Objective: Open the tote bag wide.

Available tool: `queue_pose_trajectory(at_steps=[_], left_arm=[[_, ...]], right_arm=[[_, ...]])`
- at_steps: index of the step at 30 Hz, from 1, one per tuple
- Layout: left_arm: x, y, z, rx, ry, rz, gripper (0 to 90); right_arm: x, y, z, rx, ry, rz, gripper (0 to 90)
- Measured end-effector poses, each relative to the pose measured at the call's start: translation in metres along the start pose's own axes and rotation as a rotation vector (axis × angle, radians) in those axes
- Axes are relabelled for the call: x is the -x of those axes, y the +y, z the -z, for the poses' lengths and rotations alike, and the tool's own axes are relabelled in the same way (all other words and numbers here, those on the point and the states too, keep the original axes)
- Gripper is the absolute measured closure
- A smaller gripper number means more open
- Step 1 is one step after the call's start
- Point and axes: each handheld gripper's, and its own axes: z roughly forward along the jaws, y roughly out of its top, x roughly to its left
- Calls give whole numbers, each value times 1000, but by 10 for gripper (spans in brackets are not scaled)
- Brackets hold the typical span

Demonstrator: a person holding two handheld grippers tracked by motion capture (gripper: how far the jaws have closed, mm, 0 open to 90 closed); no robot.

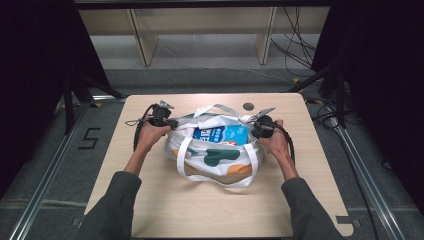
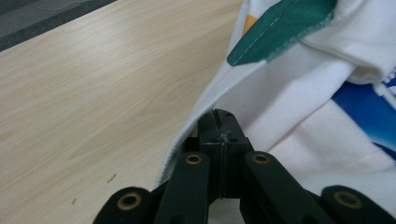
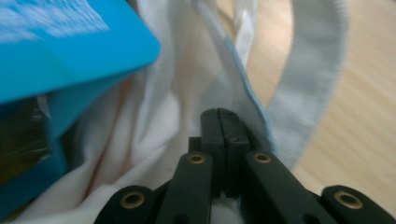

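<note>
Bag (image 1: 212, 150) mid-table (image 1: 150, 210), blue box (image 1: 220, 135) showing in its open mouth. Left gripper (image 1: 172, 123) clenched at bag's left rim, right gripper (image 1: 255, 131) clenched at right rim; cloth caught or not, cannot tell. Risk: thin rim slips from jaws if pulled apart, bag sags, mouth closes over box; uneven pull could tip box out.

Dark grey long sleeves (image 1: 112, 200); black tools (image 2: 219, 128) (brass rivets), black trailing cables.
</note>
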Motion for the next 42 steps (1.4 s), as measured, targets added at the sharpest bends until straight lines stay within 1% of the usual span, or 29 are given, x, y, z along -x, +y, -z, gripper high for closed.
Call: queue_pose_trajectory(at_steps=[1, 2, 3, 4, 5, 6, 7, 8, 9, 10, 11, 13, 14, 16, 20, 22, 23, 25, 27, 28, 29, 31, 32, 34, 35, 37, 39, 40, 42], left_arm=[[0, 0, 0, 0, 0, 0, 893], [3, 2, 9, 21, -23, 2, 877], [3, 2, 9, 21, -23, 2, 868], [7, 3, 16, 42, -44, -7, 859], [16, 4, 25, 59, -64, -31, 858], [23, 5, 27, 70, -90, -30, 857], [23, 5, 27, 70, -90, -30, 853], [32, 5, 28, 73, -129, -45, 853], [39, 5, 29, 58, -132, -72, 846], [44, 4, 29, 49, -133, -94, 840], [47, 3, 28, 43, -151, -100, 839], [49, 0, 27, 33, -155, -104, 839], [48, -2, 26, 31, -158, -102, 840], [45, -5, 21, 19, -157, -83, 847], [44, -8, 16, 20, -160, -58, 868], [45, -6, 15, 14, -166, -66, 882], [46, -6, 14, 16, -152, -71, 885], [47, -5, 14, 9, -134, -87, 883], [49, -5, 18, 22, -149, -73, 873], [52, -6, 22, 35, -172, -73, 867], [54, -7, 23, 41, -185, -77, 867], [61, -8, 23, 48, -216, -105, 860], [66, -10, 21, 46, -257, -106, 858], [72, -16, 20, 2, -256, -162, 869], [74, -24, 23, -22, -272, -192, 871], [71, -30, 29, -29, -293, -193, 871], [68, -41, 35, -32, -341, -157, 877], [69, -45, 35, -38, -344, -150, 884], [71, -49, 36, -53, -326, -195, 887]], right_arm=[[0, 1, 7, 17, -6, 1, 900], [0, 2, 17, 38, -1, -9, 900], [0, 2, 17, 38, -1, -9, 900], [-1, 6, 42, 118, 29, -7, 900], [-4, 8, 52, 151, 46, -13, 900], [-6, 9, 58, 184, 63, -7, 900], [-6, 9, 58, 184, 63, -7, 900], [-12, 11, 66, 190, 109, -9, 900], [-21, 12, 71, 224, 137, 26, 900], [-28, 12, 74, 219, 176, 43, 900], [-44, 10, 77, 203, 215, 91, 900], [-50, 7, 78, 203, 230, 87, 900], [-57, 2, 80, 197, 266, 120, 900], [-73, -13, 81, 112, 269, 163, 900], [-89, -30, 80, 84, 268, 178, 900], [-96, -39, 79, 72, 275, 181, 900], [-99, -40, 78, 72, 279, 174, 900], [-99, -40, 79, 74, 283, 178, 900], [-97, -38, 82, 99, 261, 186, 900], [-95, -35, 88, 150, 243, 182, 900], [-95, -35, 88, 150, 243, 182, 900], [-91, -31, 92, 198, 228, 169, 900], [-87, -27, 93, 197, 212, 186, 900], [-86, -27, 91, 198, 188, 176, 900], [-84, -29, 91, 174, 206, 162, 900], [-83, -31, 90, 182, 211, 167, 900], [-82, -34, 90, 176, 211, 158, 900], [-83, -34, 89, 186, 207, 157, 900], [-90, -31, 86, 166, 174, 184, 900]])
